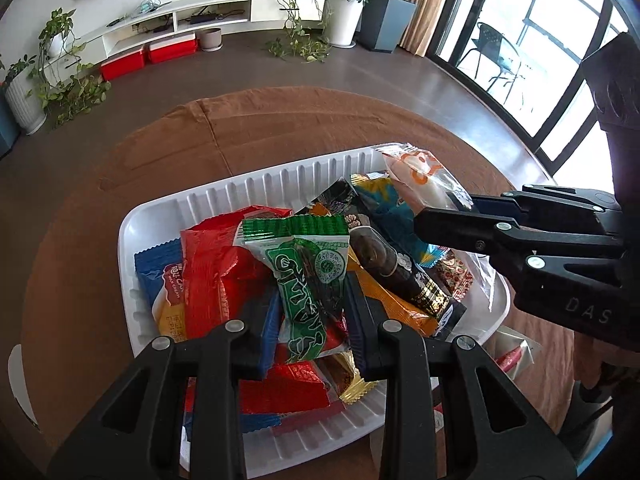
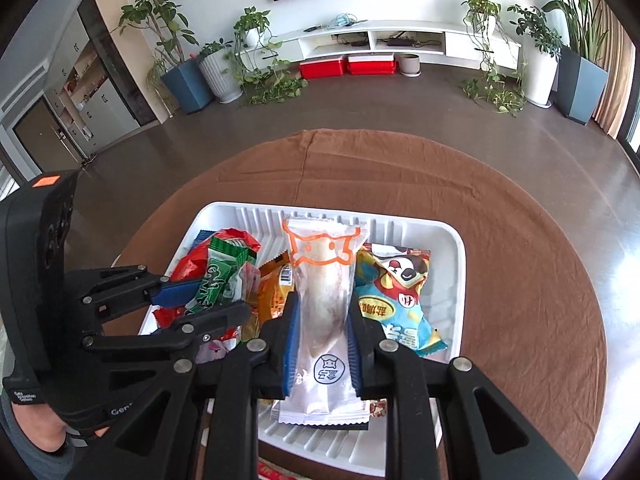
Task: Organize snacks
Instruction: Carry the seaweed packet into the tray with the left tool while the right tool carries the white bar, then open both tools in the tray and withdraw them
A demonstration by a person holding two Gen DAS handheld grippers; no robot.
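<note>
The left tool (image 1: 308,336) pinches a green packet (image 1: 308,280), the right tool (image 2: 322,340) a clear bun wrapper (image 2: 322,312), both over the white tray (image 2: 452,280) at frame centre. Lower each gently into an open spot, then release.

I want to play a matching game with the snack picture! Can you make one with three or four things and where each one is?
Things:
1. green crinkly foil packet
2. clear plastic packet with orange cat drawing
3. blue panda snack bag
4. white ribbed plastic tray

Places:
A. on the brown tablecloth
B. between the left gripper fingers
C. between the right gripper fingers
D. lying in the tray

Pairs: 1-B, 2-C, 3-D, 4-A
</note>
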